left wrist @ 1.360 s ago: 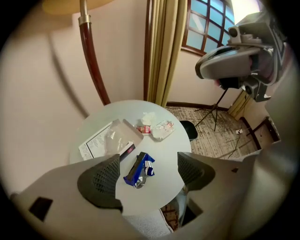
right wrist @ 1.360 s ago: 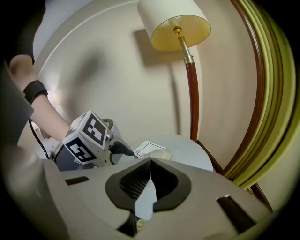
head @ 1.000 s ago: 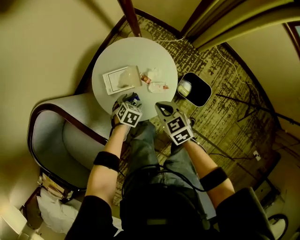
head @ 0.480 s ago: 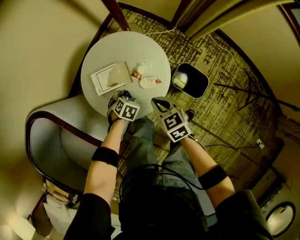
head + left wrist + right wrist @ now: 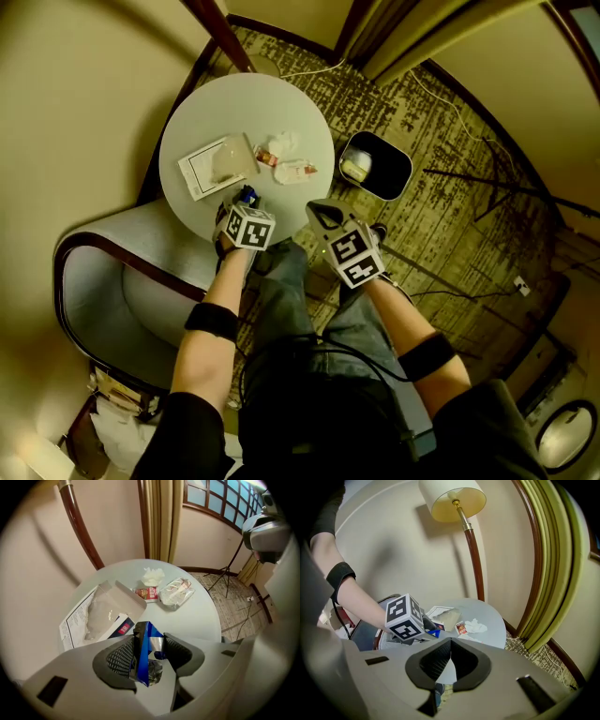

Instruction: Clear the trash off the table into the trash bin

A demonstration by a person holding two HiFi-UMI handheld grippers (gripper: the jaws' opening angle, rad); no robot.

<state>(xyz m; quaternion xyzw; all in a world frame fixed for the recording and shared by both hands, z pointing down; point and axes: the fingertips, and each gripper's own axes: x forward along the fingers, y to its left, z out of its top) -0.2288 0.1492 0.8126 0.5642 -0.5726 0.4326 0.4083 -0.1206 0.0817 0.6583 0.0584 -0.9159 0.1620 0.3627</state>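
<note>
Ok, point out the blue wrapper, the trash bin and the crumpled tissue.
blue wrapper (image 5: 141, 652): left gripper view, its blue face.
trash bin (image 5: 392, 176): head view, its dark inner wall.
crumpled tissue (image 5: 153, 576): left gripper view, its white middle.

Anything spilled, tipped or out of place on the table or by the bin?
Nothing stands out. The bin stands upright beside the table; the tissue, clear wrapper and open box simply lie on top as litter.
</note>
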